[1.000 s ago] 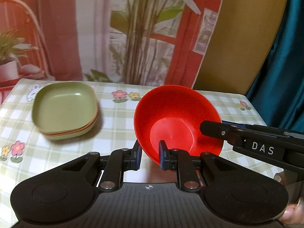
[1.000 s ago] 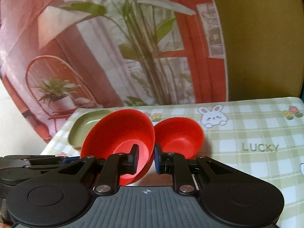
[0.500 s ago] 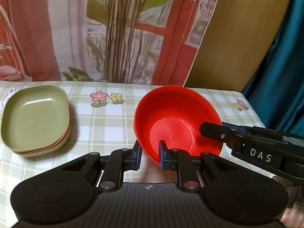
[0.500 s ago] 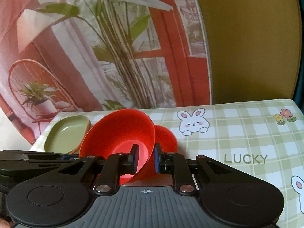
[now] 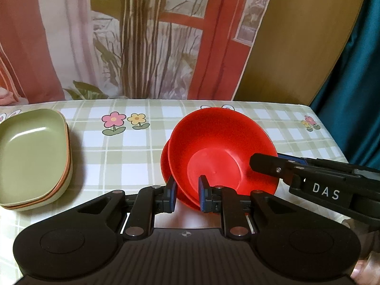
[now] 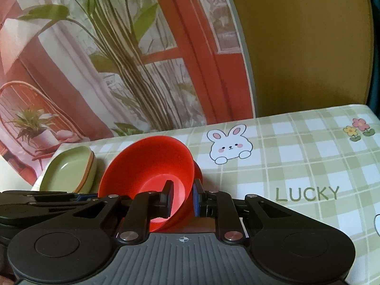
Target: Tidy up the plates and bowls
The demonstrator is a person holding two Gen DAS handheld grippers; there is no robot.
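Observation:
A red bowl (image 5: 220,147) is held tilted over a second red bowl (image 5: 165,163) that sits on the table, mostly hidden beneath it. My left gripper (image 5: 186,193) is shut on the near rim of the held bowl. My right gripper (image 6: 181,198) is shut on the same bowl's (image 6: 147,166) right rim; its fingers (image 5: 268,166) show from the right in the left wrist view. Only an edge of the lower bowl (image 6: 198,172) shows in the right wrist view. A stack of green and orange square plates (image 5: 30,152) lies at the left, also seen in the right wrist view (image 6: 68,168).
The table has a green checked cloth (image 5: 118,156) with flowers, rabbits (image 6: 229,146) and the word LUCKY (image 6: 306,193). A printed backdrop and a yellow panel stand behind the far edge. A teal curtain hangs at the right past the table's edge.
Both grippers have carried the held red bowl to the right and down over the second red bowl, which is now nearly covered. The plate stack has slid left in view.

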